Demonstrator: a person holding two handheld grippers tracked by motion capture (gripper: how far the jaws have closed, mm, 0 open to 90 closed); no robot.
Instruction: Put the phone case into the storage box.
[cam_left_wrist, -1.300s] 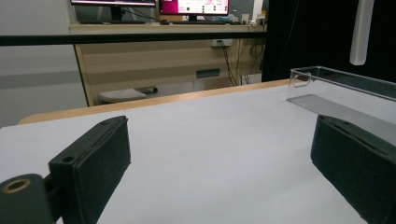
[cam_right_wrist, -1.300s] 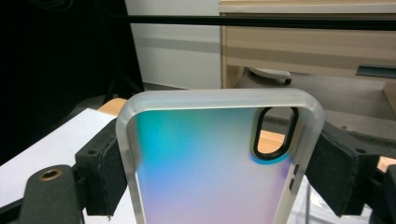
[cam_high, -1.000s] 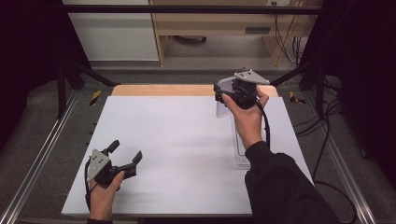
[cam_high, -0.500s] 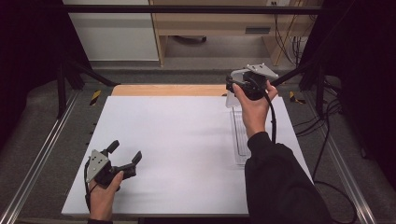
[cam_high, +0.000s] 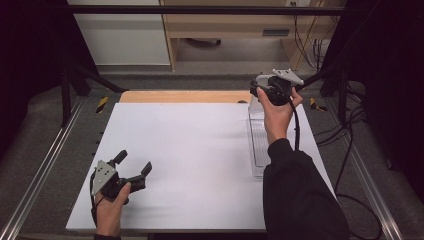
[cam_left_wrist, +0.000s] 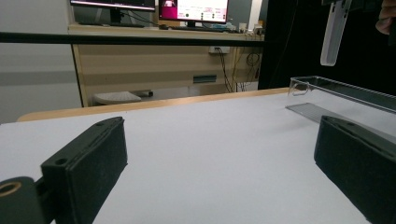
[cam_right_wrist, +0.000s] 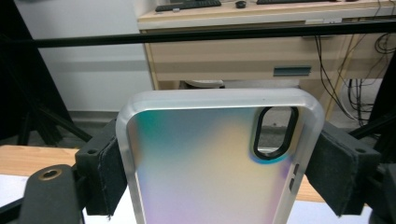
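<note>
Viewing my right gripper (cam_right_wrist: 219, 163) clamping the phone case (cam_right_wrist: 210, 158), bottom cropped, now raised higher upper right; left gripper (cam_high: 134, 169) wide.

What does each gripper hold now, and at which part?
The right gripper clamps a phone case by its two long side edges. The left gripper is open and holds nothing.

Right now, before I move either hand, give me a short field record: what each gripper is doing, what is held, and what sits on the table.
right gripper: shut on the phone case, raised over the table's far right corner
phone case: clamped by its side edges, camera cutout at top right
left gripper: open, holding nothing, low over the near left of the table
clear tray: on the table, right side, below the right hand
</note>
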